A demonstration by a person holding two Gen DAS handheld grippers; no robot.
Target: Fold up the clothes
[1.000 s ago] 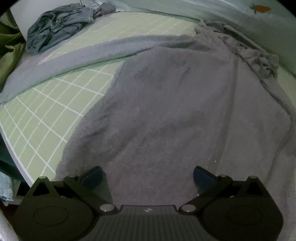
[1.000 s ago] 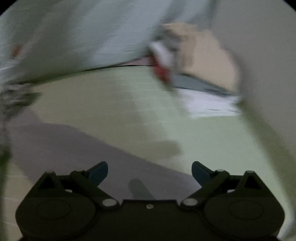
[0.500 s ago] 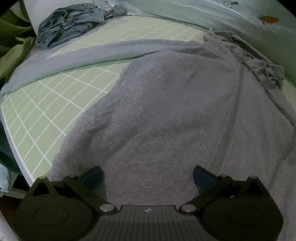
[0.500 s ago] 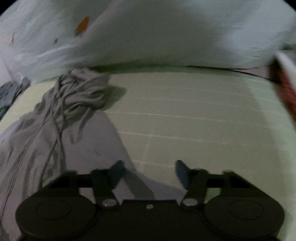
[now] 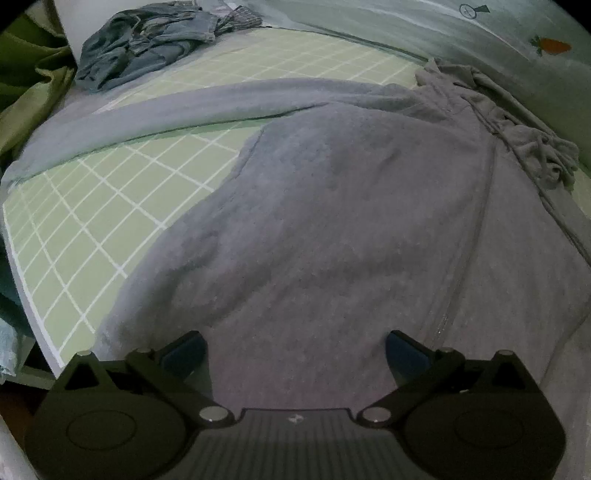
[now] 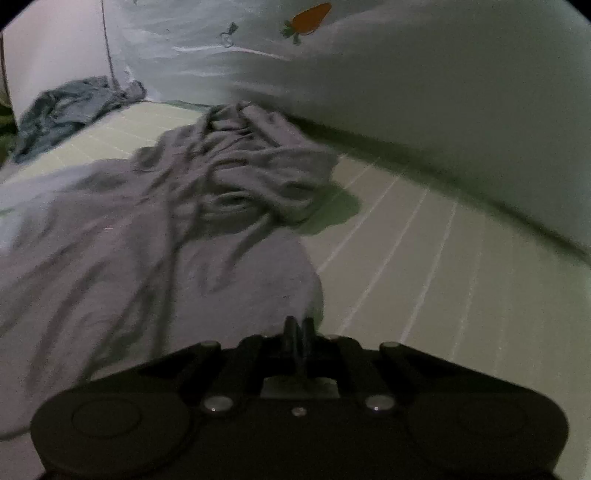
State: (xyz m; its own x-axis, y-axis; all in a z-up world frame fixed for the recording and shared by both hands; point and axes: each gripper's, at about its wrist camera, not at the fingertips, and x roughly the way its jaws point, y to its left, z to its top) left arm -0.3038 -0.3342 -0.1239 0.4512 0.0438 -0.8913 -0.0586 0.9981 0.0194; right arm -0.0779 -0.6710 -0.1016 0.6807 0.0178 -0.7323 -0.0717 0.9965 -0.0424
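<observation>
A grey zip hoodie (image 5: 332, 229) lies spread front-up across a bed covered in a green sheet (image 5: 85, 221) with a white grid. Its zip runs up the middle toward a crumpled hood (image 6: 255, 166) bunched near the far edge of the bed, just below a pale quilt (image 6: 424, 92) printed with an orange carrot (image 6: 308, 16). One sleeve (image 5: 177, 110) stretches straight out over the sheet toward the bed's left edge, with a wedge of bare sheet between it and the body of the garment.

The left gripper (image 5: 295, 347) hangs low over the hoodie's lower part, near the hem at the near edge of the bed; its jaws are spread wide, with grey fabric showing between the blue pads (image 5: 184, 349) and nothing held.

The right gripper (image 6: 298, 326) sits at the hoodie's right side, where the cloth's rounded edge meets bare sheet. Its jaws are pressed together right at that edge; whether any fabric is caught between them I cannot tell.

A heap of blue denim clothing (image 5: 144, 40) sits in the bed's far left corner, well apart from the hoodie. Olive-green cloth (image 5: 33, 88) hangs beyond the left edge
</observation>
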